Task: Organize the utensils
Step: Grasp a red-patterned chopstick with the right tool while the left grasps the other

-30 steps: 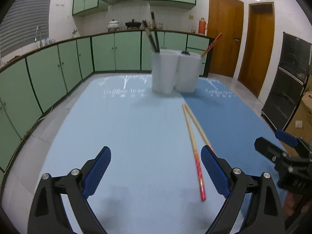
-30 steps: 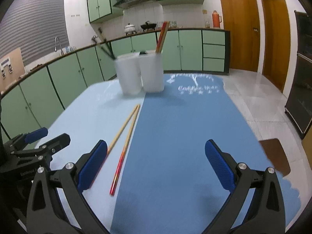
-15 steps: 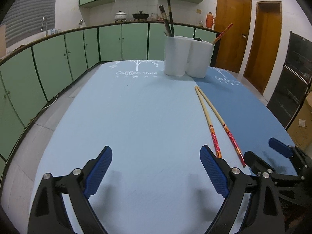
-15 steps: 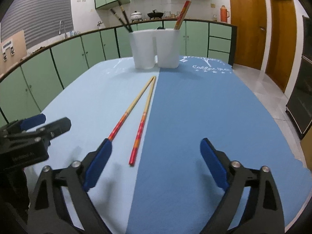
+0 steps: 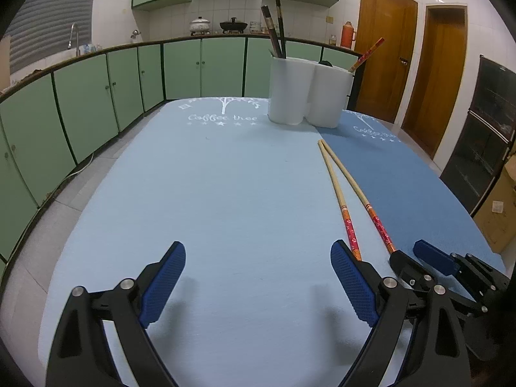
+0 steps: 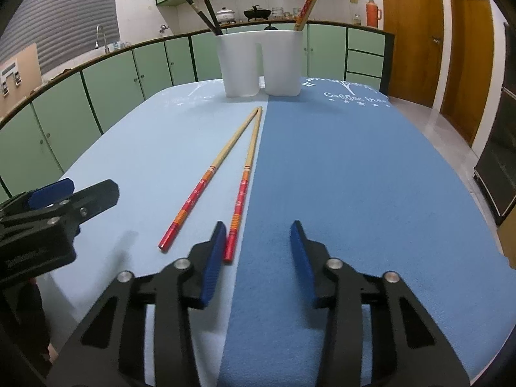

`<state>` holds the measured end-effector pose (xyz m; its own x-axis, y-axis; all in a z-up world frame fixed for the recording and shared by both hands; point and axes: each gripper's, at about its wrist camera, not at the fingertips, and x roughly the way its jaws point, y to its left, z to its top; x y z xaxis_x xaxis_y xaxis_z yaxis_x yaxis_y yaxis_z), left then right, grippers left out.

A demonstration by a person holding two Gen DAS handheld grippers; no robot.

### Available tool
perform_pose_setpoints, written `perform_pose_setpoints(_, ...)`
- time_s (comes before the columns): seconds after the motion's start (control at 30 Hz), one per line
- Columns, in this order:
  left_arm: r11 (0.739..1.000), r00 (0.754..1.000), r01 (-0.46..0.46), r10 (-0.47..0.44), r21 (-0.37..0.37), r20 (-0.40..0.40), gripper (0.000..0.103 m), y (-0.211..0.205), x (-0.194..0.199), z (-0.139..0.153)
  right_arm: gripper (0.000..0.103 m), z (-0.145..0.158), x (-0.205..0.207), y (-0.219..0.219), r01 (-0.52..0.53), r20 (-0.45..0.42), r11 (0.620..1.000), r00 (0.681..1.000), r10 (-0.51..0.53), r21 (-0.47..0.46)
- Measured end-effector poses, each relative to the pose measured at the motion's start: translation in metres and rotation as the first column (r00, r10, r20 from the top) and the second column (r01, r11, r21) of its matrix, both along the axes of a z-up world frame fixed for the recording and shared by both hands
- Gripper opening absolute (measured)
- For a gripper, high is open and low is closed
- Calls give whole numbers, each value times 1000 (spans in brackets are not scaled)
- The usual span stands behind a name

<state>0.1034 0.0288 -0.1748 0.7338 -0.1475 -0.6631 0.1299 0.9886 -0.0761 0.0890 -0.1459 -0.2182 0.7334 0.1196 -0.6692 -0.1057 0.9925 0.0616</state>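
Two wooden chopsticks with red patterned ends (image 6: 225,161) (image 5: 342,190) lie side by side on the blue table mat, tips touching toward the holder. A white two-compartment utensil holder (image 6: 261,63) (image 5: 306,93) stands at the far end, with dark chopsticks (image 6: 206,9) in its left cup and a red-ended one (image 6: 308,4) in its right. My right gripper (image 6: 258,251) is open and empty, its left finger beside the red end of the nearer chopstick. My left gripper (image 5: 258,280) is open wide and empty, left of the chopsticks.
The table is covered by a light blue mat (image 5: 209,193) and a darker blue mat (image 6: 354,177) meeting along the middle. Green kitchen cabinets (image 5: 96,96) run round the left and back. Wooden doors (image 5: 387,58) stand at the right.
Both grippers have come lower and closer to the chopsticks' red ends. The right gripper's jaws have narrowed from wide open. The chopsticks have not moved.
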Motion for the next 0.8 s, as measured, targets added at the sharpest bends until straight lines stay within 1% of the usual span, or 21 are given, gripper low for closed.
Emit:
perform_pose_setpoints(0.07, 1000, 1000, 0, 0, -2, -3, 89, -1, 0, 0, 23, 0, 2, 1, -14, 1, 1000, 1000, 14, 5)
perform_pose_setpoints(0.13, 1000, 1000, 3, -3, -1, -2, 89, -3, 0, 0, 8, 0, 3, 1, -26, -2, 1000, 1000, 26, 15)
perform_pose_setpoints(0.17, 1000, 1000, 5, -5, 1, -1, 90, -4, 0, 1, 6, 0, 3, 0, -29, -3, 999, 1000, 29, 21)
perform_pose_setpoints(0.3, 1000, 1000, 18, -18, 4, -4, 89, -9, -1, 0, 5, 2, 5, -5, -30, -13, 998, 999, 31, 48)
perform_pose_setpoints(0.47, 999, 999, 44, -44, 7, -15, 87, -23, -2, -3, 5, 10, 9, -31, 61, -4, 995, 998, -61, 78)
perform_pose_setpoints(0.53, 998, 998, 55, -55, 10, -25, 84, -29, -2, -6, 5, 12, 12, -43, 102, -8, 991, 995, -102, 88)
perform_pose_setpoints(0.6, 998, 997, 65, -65, 14, -34, 79, -35, -1, -9, 5, 13, 13, -57, 141, -15, 985, 990, -140, 98)
perform_pose_setpoints(0.7, 996, 995, 84, -83, 14, -52, 75, -44, 0, -14, 5, 13, 14, -69, 166, -13, 982, 986, -166, 94)
perform_pose_setpoints(0.8, 996, 995, 82, -81, 18, -54, 71, -51, 0, -17, 5, 14, 12, -74, 167, 0, 982, 986, -167, 87)
